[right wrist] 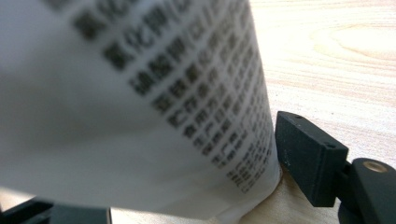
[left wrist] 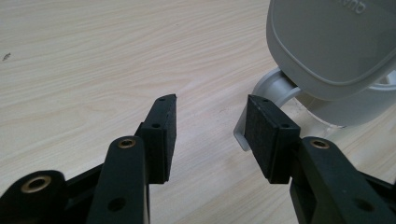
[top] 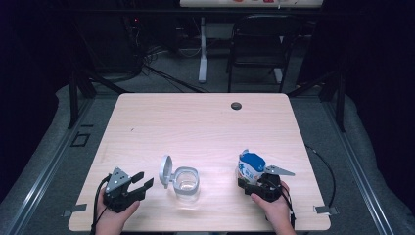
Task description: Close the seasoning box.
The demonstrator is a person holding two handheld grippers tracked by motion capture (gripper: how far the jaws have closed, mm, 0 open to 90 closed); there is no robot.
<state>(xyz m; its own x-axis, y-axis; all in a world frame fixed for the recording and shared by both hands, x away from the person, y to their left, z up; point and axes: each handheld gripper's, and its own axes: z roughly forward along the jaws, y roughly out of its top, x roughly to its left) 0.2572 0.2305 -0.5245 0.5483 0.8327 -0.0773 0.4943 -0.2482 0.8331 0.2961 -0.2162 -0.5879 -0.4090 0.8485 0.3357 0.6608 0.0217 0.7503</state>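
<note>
My left gripper (top: 146, 178) rests near the table's front left, held by a hand, its jaws open with bare wood between them (left wrist: 211, 100). Just to its right stands a clear container (top: 186, 182) with its grey flip lid (top: 166, 171) swung up; the left gripper view has that lid (left wrist: 327, 42) close at the upper right, untouched. A white and blue packet (top: 251, 165) stands upright at the front right. My right gripper (top: 254, 180) has its jaws spread wide around the packet's base. The printed packet (right wrist: 140, 93) sits between them, and the right pad (right wrist: 303, 154) stands right beside its edge with its face showing.
The pale wooden table (top: 205, 122) has a dark round grommet (top: 236, 105) near its far edge. A black folding chair (top: 259, 39) and a white desk leg (top: 202, 49) stand on the floor beyond. Cables trail from both grippers off the front edge.
</note>
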